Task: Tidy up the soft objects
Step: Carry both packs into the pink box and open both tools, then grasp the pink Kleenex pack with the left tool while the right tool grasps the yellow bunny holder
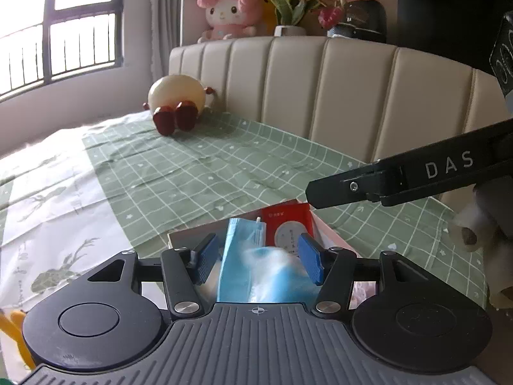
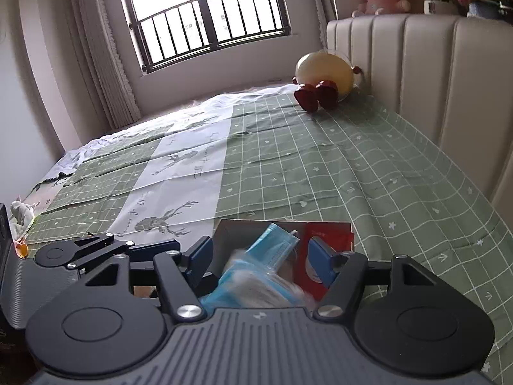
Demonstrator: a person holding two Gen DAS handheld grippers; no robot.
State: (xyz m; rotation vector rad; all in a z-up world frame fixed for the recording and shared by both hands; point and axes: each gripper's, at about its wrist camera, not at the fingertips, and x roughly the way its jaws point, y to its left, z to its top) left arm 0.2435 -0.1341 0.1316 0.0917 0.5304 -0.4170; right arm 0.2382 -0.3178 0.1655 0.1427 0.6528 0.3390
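The left gripper [image 1: 259, 258] hangs over an open box [image 1: 179, 235] on the bed, its blue pads [image 1: 205, 258] spread wide apart with nothing pinched between them. Below the gap lies a blue packet of face masks [image 1: 256, 256], partly blurred, and at about one o'clock from it a red packet [image 1: 288, 221] stands against the box's far wall. From three o'clock in the left wrist view a black finger of the right gripper [image 1: 400, 176], lettered DAS, reaches in over the box's right corner.

In the right wrist view the right gripper [image 2: 259, 260] also stands with its pads [image 2: 200, 260] well apart, straddling the same masks [image 2: 269, 256] and touching neither side of them as far as the blur lets me judge. The red packet [image 2: 327, 240] sits at two o'clock from the masks, just behind the right pad. The left gripper [image 2: 96, 250] shows at nine o'clock, beside the box [image 2: 224, 231].

The green checked bedspread [image 2: 352, 166] runs away toward a cream padded headboard [image 1: 320, 86]. A round cream plush toy with dark red feet [image 1: 178, 102] lies near the headboard at eleven o'clock in the left wrist view, well apart from the box. A pink plush rabbit [image 1: 229, 11] sits on the ledge above the headboard, next to a potted plant [image 1: 288, 6]. A barred window [image 2: 205, 19] fills the far wall.
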